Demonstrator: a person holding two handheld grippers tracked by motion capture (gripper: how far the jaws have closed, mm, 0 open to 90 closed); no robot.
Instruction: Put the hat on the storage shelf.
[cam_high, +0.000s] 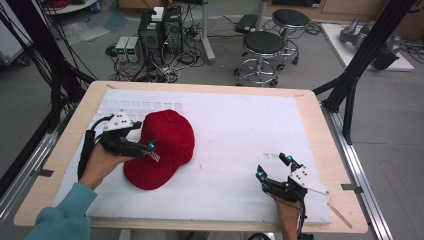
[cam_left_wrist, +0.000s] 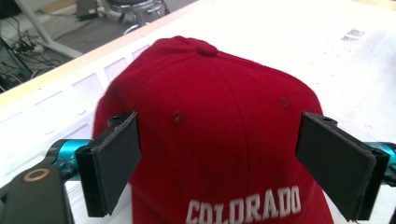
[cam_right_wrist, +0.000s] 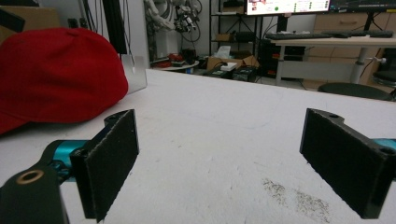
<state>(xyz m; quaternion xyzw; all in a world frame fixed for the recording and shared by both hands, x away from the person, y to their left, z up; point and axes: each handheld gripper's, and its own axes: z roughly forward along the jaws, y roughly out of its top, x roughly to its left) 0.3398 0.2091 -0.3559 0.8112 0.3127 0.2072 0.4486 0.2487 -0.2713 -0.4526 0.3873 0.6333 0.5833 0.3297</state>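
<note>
Red fabric cap (cam_high: 165, 147) lies left of centre in the high view, on the white sheet (cam_high: 235, 130) over the worktop (cam_high: 310, 107), brim toward the lower edge, "COLORADO" lettering on the front.

Left gripper (cam_high: 141, 145) at the cap's left flank, jaws wide; in the left gripper view they straddle the crown with nothing gripped, contact unclear.

Right gripper (cam_high: 272, 167) lower right, well apart from the cap, jaws wide and empty above the bare sheet.

Risk, as judged: soft crown may collapse or slide under a closing pinch, so the jaws catch only a fold and the cap slips free.
</note>
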